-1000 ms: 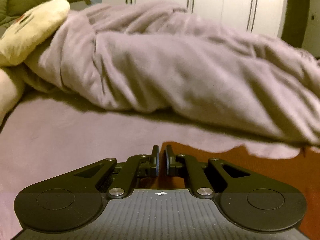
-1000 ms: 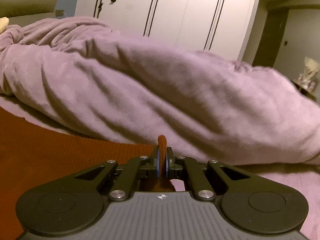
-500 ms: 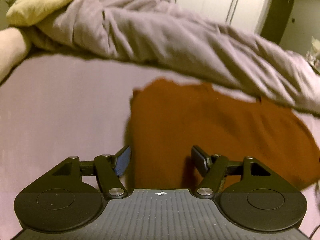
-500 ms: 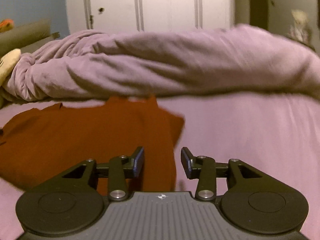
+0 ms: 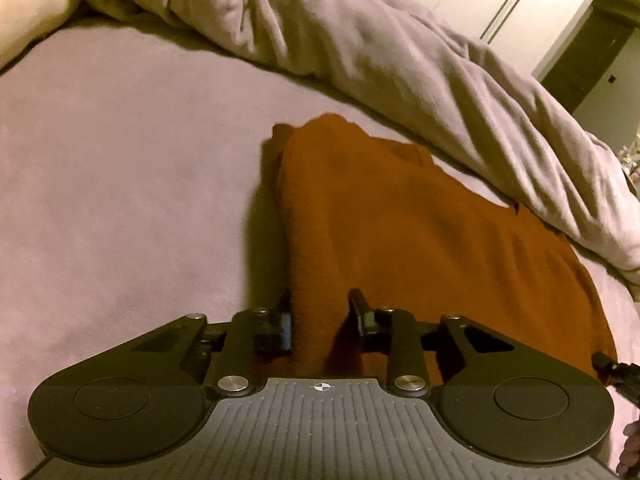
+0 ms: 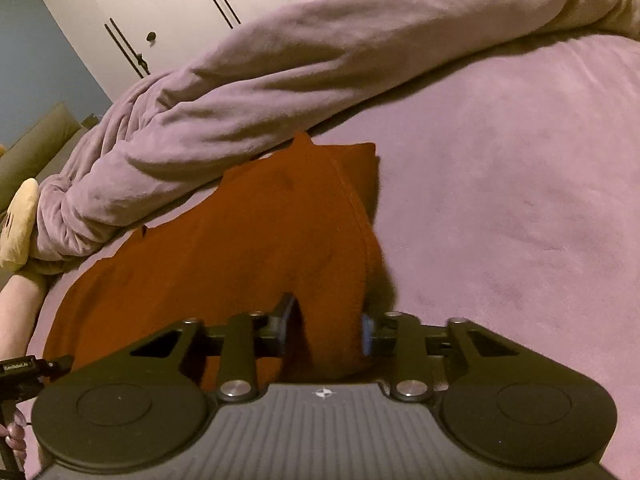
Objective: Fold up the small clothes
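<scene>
A rust-orange garment (image 5: 420, 240) lies flat on the lilac bed, folded along its left edge; it also shows in the right wrist view (image 6: 256, 240). My left gripper (image 5: 320, 312) is open, its jaws straddling the garment's near left edge. My right gripper (image 6: 326, 320) is open, its jaws straddling the garment's near right edge. Whether the pads touch the cloth is hard to tell.
A bunched lilac duvet (image 5: 380, 48) lies behind the garment, seen also in the right wrist view (image 6: 280, 80). A cream plush pillow (image 6: 18, 224) sits at the far left. White wardrobe doors (image 6: 180, 4) stand behind. The bed sheet (image 5: 120, 180) spreads all round.
Both grippers let go of the garment, opened and pulled back. The garment now lies flat, and both open grippers have come down over its near side edges.
</scene>
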### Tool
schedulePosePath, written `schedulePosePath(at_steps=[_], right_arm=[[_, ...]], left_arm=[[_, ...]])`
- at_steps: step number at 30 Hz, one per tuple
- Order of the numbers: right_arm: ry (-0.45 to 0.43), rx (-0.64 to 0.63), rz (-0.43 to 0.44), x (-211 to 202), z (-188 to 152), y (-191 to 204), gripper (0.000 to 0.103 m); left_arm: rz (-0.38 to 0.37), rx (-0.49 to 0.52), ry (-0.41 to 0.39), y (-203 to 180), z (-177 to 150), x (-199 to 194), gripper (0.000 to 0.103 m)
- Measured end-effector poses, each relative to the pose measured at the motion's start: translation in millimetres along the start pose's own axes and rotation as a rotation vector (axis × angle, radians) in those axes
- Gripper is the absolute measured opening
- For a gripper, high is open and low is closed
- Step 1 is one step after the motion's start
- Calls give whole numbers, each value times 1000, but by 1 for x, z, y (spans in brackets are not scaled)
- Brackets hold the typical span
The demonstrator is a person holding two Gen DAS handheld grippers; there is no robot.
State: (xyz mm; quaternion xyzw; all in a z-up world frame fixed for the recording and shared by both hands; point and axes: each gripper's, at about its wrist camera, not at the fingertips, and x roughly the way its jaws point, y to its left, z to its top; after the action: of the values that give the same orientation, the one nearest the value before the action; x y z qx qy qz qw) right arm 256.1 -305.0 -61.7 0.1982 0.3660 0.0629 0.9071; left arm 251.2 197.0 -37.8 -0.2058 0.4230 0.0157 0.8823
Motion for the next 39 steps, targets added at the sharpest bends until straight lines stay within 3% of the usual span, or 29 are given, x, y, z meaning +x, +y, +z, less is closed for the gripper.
schedulePosePath(at_steps=[3, 5, 8, 10, 11, 12, 15, 17, 19, 21, 22, 25, 28, 30, 35, 37, 39], right_arm=[[-47, -113, -56, -11, 4, 15, 7], [-97, -138, -97, -20, 10, 20, 7], [-109, -161, -144, -20, 14, 18, 7], [-74, -202, -189, -9, 8, 17, 7], [-38, -215, -209, -2, 5, 15, 8], [-25, -238, -231, 3, 1, 14, 11], [-69, -288, -301, -5, 1, 20, 34], [-106, -254, -295, -15, 7, 20, 38], [-159, -250, -296, -22, 10, 24, 38], [-182, -280, -258, -19, 11, 38, 38], [-177, -300, -226, -14, 11, 47, 38], [-151, -426, -120, 8, 1, 88, 38], [-188, -613, -66, 26, -12, 127, 40], [-199, -666, -38, 42, -12, 143, 43], [-181, -710, -111, 85, -4, 139, 45], [-206, -743, -133, 93, -6, 124, 58], [-206, -699, -111, 91, 2, 111, 62]], left_arm=[[-21, -23, -27, 0, 5, -13, 23], [-37, -30, -46, 1, 6, -21, 22], [9, 1, -27, 6, 1, -16, 20], [52, -19, -11, 17, -3, -7, 25], [61, -31, -18, 22, -4, -7, 36], [68, -36, -30, 24, -4, -10, 42], [96, 21, -78, 15, -2, -23, 46], [126, 91, -120, 1, 0, -29, 56], [110, 135, -165, -15, 1, -32, 61], [72, 157, -199, -34, 1, -29, 82], [63, 166, -208, -43, 1, -24, 86], [57, 232, -204, -67, -1, 0, 88], [117, 319, -192, -85, -4, 29, 88], [149, 372, -204, -91, -8, 44, 90], [238, 400, -236, -87, -8, 73, 97], [239, 387, -242, -82, -5, 78, 100], [229, 372, -242, -78, -2, 78, 101]])
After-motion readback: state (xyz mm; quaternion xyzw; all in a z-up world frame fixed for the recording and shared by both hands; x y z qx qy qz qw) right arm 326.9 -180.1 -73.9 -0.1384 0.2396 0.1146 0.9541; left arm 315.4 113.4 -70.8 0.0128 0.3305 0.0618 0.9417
